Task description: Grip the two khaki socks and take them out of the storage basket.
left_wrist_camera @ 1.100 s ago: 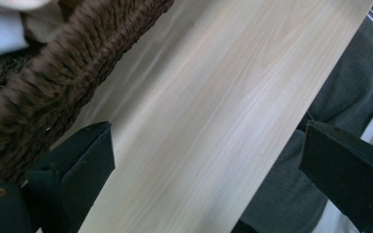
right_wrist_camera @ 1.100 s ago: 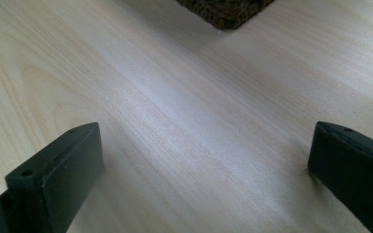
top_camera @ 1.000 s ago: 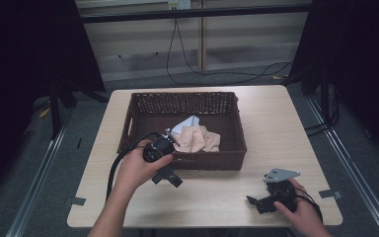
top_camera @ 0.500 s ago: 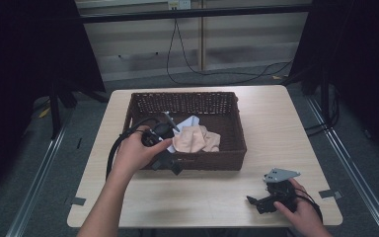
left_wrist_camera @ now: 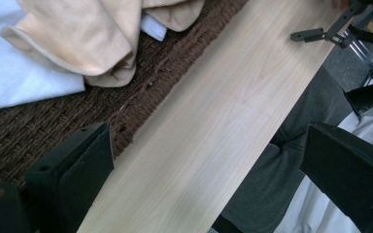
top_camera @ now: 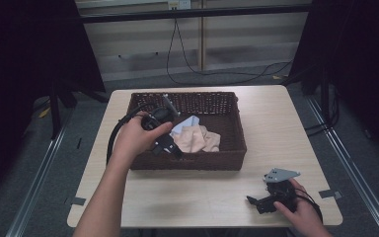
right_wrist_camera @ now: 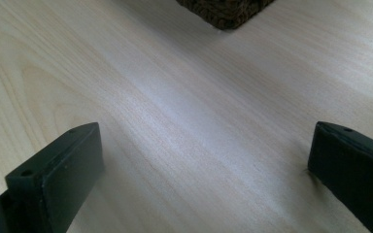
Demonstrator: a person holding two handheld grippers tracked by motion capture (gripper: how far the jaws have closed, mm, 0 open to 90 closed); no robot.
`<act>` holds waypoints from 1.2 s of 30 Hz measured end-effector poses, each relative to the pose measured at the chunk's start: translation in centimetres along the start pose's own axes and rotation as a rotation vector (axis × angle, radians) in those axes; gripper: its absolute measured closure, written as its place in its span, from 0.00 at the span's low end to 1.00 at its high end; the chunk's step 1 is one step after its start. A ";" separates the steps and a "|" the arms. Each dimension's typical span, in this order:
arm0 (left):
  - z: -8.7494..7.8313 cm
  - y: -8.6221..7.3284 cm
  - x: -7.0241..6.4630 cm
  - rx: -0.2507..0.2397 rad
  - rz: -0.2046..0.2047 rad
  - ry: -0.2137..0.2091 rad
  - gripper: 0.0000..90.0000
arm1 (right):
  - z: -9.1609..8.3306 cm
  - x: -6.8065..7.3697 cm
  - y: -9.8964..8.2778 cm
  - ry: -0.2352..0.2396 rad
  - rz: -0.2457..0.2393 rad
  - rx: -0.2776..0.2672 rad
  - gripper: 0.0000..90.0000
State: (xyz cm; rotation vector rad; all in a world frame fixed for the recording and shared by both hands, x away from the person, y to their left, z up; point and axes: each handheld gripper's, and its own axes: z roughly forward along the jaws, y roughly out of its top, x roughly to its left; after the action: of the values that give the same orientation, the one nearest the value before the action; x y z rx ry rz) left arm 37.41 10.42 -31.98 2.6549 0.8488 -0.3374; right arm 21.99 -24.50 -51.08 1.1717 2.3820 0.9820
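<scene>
The left gripper [top_camera: 167,146] hangs over the wicker basket's [top_camera: 187,163] near rim, jaws spread wide and empty, placed, I judge, to reach the peach cloth [top_camera: 197,139] lying at about 3 o'clock from it. That cloth is soft, crumpled, folded over a pale blue-white one [left_wrist_camera: 24,80]. At 5 o'clock on the table [top_camera: 197,195], the right gripper [top_camera: 257,202] rests, jaws apart and empty.

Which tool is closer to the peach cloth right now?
Left. The left tool hovers open over the basket's near rim, beside the peach cloth. The right tool sits open on the table's near right corner.
</scene>
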 end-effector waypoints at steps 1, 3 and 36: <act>-0.2 0.3 0.2 -0.004 -0.013 -0.009 0.05 | 0.0 0.0 0.0 0.000 0.000 0.000 0.00; -0.3 0.4 0.2 -0.003 -0.018 -0.008 0.05 | 0.0 0.0 0.0 -0.001 0.004 0.003 0.00; 5.1 3.4 5.4 -0.111 -0.223 0.148 0.03 | 0.0 0.1 0.0 -0.001 0.007 0.004 0.00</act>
State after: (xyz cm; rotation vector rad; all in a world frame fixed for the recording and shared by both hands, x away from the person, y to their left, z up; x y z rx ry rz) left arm 43.08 8.64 -37.51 2.5115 1.1791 -0.1428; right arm 21.95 -24.47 -51.06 1.1819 2.3822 0.9789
